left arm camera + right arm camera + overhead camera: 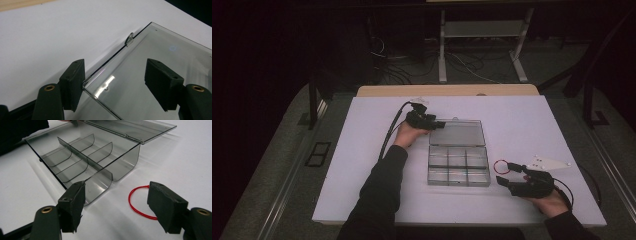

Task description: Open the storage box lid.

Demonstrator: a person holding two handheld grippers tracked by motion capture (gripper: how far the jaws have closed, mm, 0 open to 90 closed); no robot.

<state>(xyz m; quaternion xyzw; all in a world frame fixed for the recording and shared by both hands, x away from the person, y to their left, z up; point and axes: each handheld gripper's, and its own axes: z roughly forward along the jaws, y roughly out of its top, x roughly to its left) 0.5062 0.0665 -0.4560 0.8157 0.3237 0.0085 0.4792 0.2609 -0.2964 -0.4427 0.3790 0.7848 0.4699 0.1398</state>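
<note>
A clear plastic compartment box (458, 167) lies open, left gripper (113, 85) spread around its lid (160, 57), right gripper (116, 206) spread near a red rubber band (138, 201), likely picked next.

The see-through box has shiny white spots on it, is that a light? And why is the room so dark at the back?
Left gripper view: ceiling light glares in streaks on the open lid. Right gripper view: the box casts soft shadows on the white table. High view: light falls on the table alone; the room behind stays dark.
</note>
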